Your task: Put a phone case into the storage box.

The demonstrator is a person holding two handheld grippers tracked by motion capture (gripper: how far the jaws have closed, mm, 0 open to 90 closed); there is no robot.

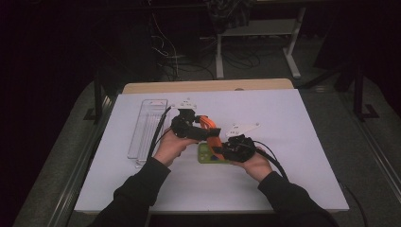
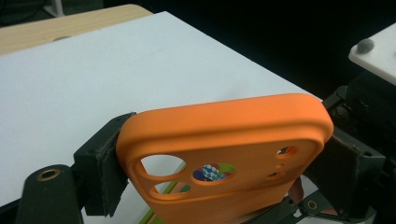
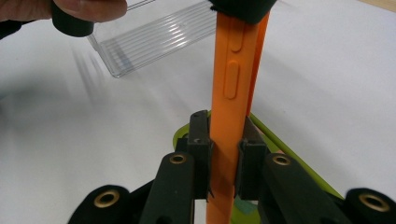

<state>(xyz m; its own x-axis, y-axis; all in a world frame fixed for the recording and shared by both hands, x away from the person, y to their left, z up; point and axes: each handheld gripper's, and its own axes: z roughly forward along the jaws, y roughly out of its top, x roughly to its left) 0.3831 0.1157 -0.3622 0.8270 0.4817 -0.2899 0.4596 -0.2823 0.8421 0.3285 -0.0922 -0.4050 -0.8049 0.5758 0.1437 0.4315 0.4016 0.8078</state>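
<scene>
You held the orange phone case [image 1: 208, 128] in the air between both tools, just above the green card [image 1: 204, 154] that lay flat on the white table top [image 1: 293, 142]. Your left gripper [image 2: 219, 154] had its jaws clamped across the width of the case near the camera cut-outs, so that the flat back faced its camera and the green card showed through the openings; this grip probably served to steady the camera end. Your right gripper [image 3: 225, 158] had its jaws shut on the thin side wall of the case, below the raised side buttons [image 3: 231, 79], which kept the case on edge and upright over the green card. Gripping at two separate points most likely let you turn or flex the soft shell without letting it drop. The clear plastic tray [image 1: 147, 127] lay well to the left of the green card, beyond your left hand [image 1: 171, 147], apart from the work, perhaps as packaging set aside. Your right hand [image 1: 257, 163] rested just right of the green card.
</scene>
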